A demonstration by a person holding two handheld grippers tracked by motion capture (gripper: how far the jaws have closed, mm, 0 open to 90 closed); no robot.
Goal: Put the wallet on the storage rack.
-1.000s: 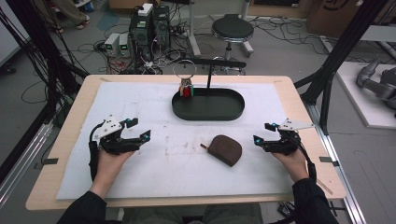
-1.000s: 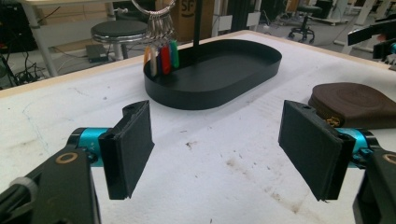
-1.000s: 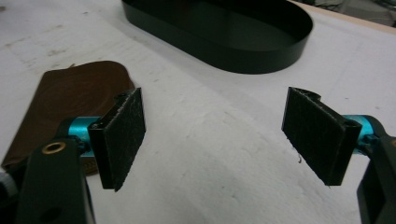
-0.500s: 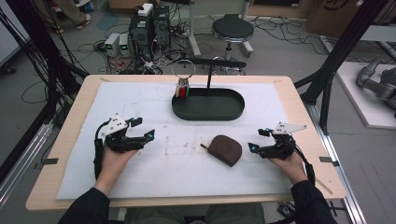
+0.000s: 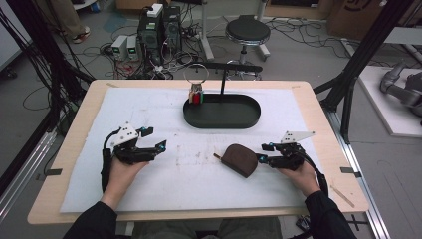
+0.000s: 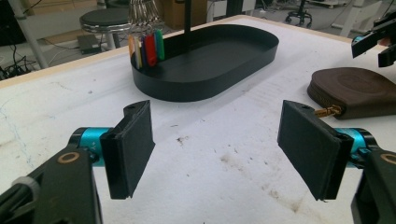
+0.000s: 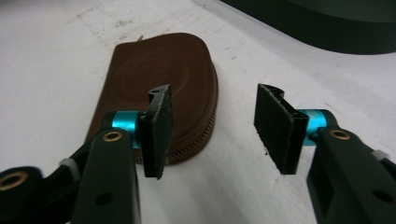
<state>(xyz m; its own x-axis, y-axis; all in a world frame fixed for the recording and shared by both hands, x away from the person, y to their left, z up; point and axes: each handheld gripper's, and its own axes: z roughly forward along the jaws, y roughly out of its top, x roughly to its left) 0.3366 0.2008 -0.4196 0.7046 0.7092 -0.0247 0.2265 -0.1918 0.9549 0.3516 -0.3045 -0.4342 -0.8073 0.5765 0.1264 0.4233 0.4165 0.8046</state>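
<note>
One brown zip pouch [image 5: 240,159] lies flat on the white tabletop [image 5: 149,194], just beside the right claw [image 5: 262,153], whose jaws stand apart at its edge. The left claw [image 5: 154,139], also spread, holds nothing, well apart. Behind sits one black oval tray [image 5: 222,121] with one key bunch [image 5: 196,95].

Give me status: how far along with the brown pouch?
Early. Nothing looks done: the brown leather zip pouch lies flat on the white mat, ungrasped, zipper apparently closed. In hand: the right gripper, fingers open, sits at the pouch's edge, poised to grasp. The left gripper is open and well clear. Left: grasp and whatever follows; the black oval tray holds only a key bunch.
</note>
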